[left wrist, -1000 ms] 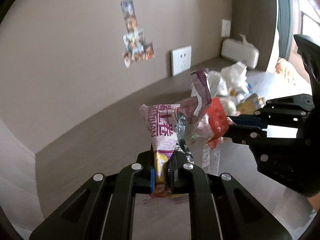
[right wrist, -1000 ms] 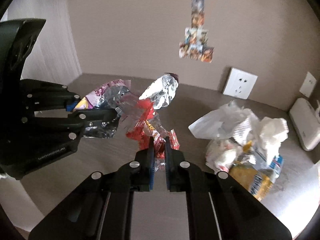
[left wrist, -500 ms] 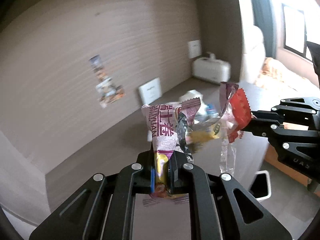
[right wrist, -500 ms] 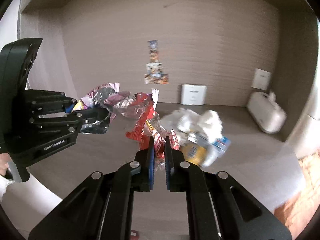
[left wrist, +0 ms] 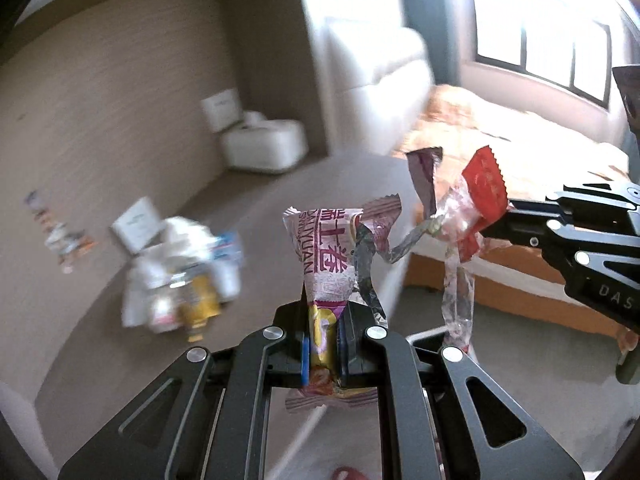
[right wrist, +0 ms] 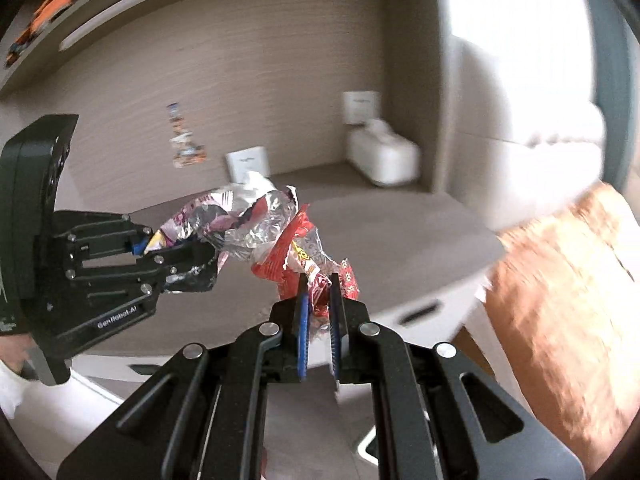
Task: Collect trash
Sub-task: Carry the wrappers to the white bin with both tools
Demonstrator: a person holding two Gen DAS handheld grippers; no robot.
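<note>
The left hand-held gripper (left wrist: 323,344) is clamping a pink-and-white snack wrapper (left wrist: 326,248) tight between its narrow jaws, the wrapper standing up above the fingertips with a crumpled foil strip (left wrist: 366,268) trailing off its right side. To its right, the right hand-held gripper (left wrist: 498,220) is pinching a red candy wrapper (left wrist: 484,184), with a clear cellophane tail (left wrist: 456,292) hanging below it. Both bundles are hanging in the air, just beside each other.

Ahead and to the left of the left hand-held gripper, a heap of trash (left wrist: 184,276) is lying on the brown bench (left wrist: 280,196), blurred, near the wall. A white tissue box (left wrist: 264,148) is sitting at the far end of the bench in the corner. The bench's front edge is running just past the right side of the held wrappers; beyond it the floor is opening out toward a bed (left wrist: 520,148) with an orange cover under a bright window (left wrist: 540,32).

The right wrist view is showing the red candy wrapper (right wrist: 316,276) gripped between the blue pads (right wrist: 303,316) of the right hand-held gripper (right wrist: 318,320), its jaws narrow. To its left, the left hand-held gripper (right wrist: 180,248) is holding the silvery foil side of its wrapper (right wrist: 248,216), which the other view is not showing, along with a drawer front (right wrist: 416,312) below the rounded bench (right wrist: 400,236) edge.
</note>
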